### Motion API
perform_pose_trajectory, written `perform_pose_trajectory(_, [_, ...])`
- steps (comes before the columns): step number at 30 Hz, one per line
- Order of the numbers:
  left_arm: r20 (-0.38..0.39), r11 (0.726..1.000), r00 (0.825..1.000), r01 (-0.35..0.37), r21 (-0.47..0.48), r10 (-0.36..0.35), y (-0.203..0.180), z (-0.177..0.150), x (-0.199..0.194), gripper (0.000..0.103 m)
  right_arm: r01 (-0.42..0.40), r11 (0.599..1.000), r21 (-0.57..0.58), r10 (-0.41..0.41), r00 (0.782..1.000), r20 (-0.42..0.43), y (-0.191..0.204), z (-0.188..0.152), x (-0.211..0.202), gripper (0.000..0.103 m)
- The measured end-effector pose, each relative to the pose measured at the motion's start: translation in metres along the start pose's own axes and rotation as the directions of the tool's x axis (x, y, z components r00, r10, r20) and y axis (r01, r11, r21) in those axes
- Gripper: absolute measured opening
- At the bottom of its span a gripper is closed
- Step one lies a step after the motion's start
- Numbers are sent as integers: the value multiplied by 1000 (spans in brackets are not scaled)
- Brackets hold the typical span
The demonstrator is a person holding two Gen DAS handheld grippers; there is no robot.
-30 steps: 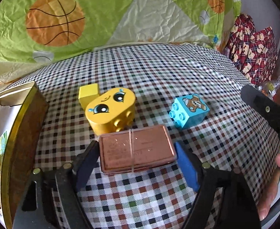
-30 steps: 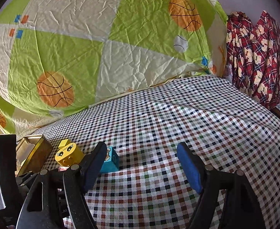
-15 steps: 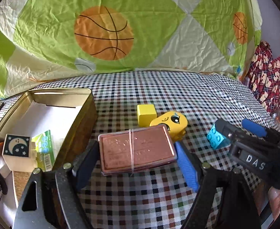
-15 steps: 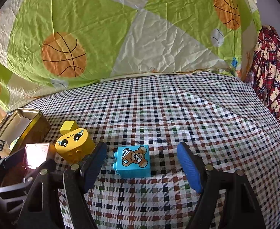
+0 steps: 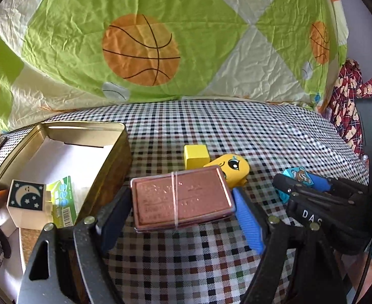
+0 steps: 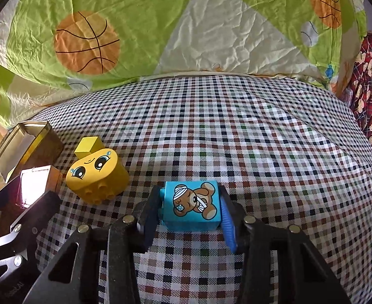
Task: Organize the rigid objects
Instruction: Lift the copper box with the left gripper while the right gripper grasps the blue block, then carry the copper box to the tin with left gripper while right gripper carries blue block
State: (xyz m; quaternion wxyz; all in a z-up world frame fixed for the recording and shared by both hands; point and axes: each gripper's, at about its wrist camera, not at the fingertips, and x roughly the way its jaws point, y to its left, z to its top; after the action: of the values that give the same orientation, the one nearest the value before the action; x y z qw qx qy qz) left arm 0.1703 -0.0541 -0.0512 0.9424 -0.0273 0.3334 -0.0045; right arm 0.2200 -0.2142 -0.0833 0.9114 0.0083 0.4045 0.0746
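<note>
moon block point(image 5: 26, 196) in left view, bear face point(image 6: 193, 201) in right

We see only part of the gold tin point(image 5: 121, 136): its near left corner runs off the picture's edge. Inside it, the green card point(image 5: 61, 200) is half covered by the moon block point(image 5: 27, 204). Right of the tin, the copper case point(image 5: 181, 197) hides the yellow face block's point(image 5: 233, 168) lower half. The case's embossed lettering is too faint for us to read.
</note>
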Motion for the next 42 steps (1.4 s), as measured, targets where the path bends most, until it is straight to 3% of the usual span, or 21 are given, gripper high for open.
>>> perform_pose_trajectory(9, [42, 1000, 999, -5, -6, 6, 2, 0, -7, 80, -8, 999, -52, 16, 989, 148, 11, -6, -29, 45])
perform_pose_trajectory(18, [95, 1000, 995, -16, 0, 16, 1, -1, -17, 80, -22, 994, -111, 53, 957, 286, 26, -14, -56, 45])
perform_pose_trajectory(28, [113, 1000, 993, -18, 11, 16, -1, -3, -25, 80, -70, 994, -87, 94, 941, 325, 21, -23, -69, 45])
perform_pose_trajectory(42, [201, 998, 978, -56, 32, 49, -7, -13, -50, 80, -78, 993, -86, 105, 919, 381, 20, -32, -85, 46])
